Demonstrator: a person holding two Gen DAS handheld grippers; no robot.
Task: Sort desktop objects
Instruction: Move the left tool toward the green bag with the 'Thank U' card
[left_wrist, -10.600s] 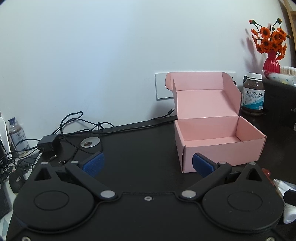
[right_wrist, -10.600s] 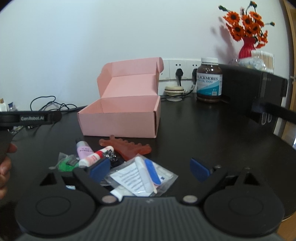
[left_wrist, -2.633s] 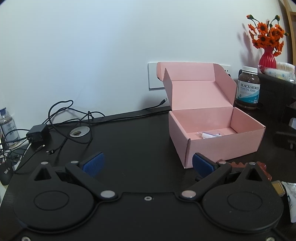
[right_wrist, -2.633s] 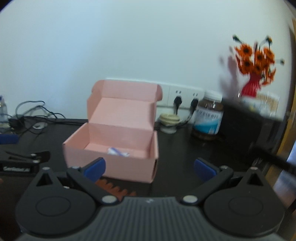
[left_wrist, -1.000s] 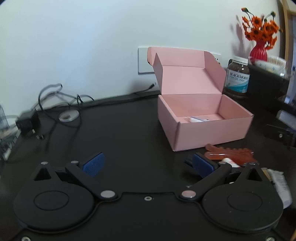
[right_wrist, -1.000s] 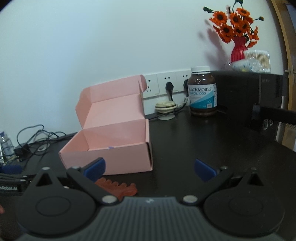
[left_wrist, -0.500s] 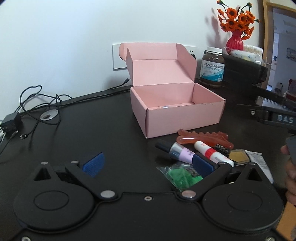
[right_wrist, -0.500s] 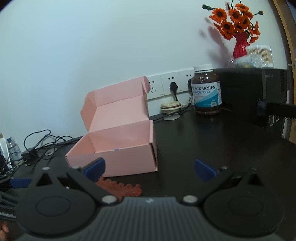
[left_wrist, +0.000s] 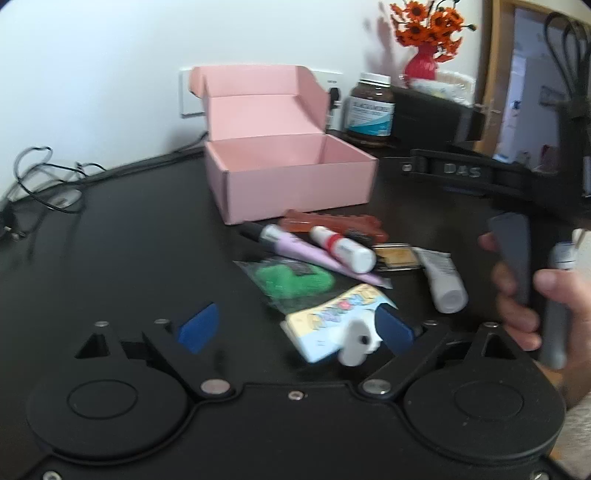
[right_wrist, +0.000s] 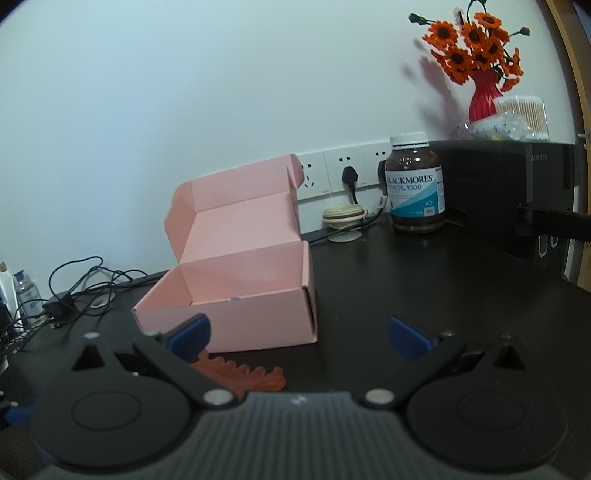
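An open pink box (left_wrist: 291, 177) stands on the black desk with a pile of small items in front of it. The pile holds a red comb (left_wrist: 332, 225), a purple tube (left_wrist: 303, 251), a white tube with a red band (left_wrist: 343, 247), a green packet (left_wrist: 291, 280), a gold compact (left_wrist: 395, 254) and a white tube (left_wrist: 443, 280). My left gripper (left_wrist: 295, 326) hovers over the near end of the pile. Its jaws are closing, and a yellow-and-blue packet (left_wrist: 332, 321) lies between them near the right pad, not pinched. My right gripper (right_wrist: 299, 338) is open and empty, just before the pink box (right_wrist: 240, 295) and the red comb (right_wrist: 243, 376).
A person's hand (left_wrist: 517, 288) holds the right gripper's handle at the right edge. A brown supplement bottle (right_wrist: 415, 188), a black case (right_wrist: 517, 184) and a red vase of orange flowers (right_wrist: 484, 96) stand at the back right. Tangled cables (right_wrist: 74, 288) lie at the back left.
The left wrist view has swung right and down over the pile, bringing the yellow-and-blue packet between the jaws, which stand slightly narrower. The right gripper has stayed put.
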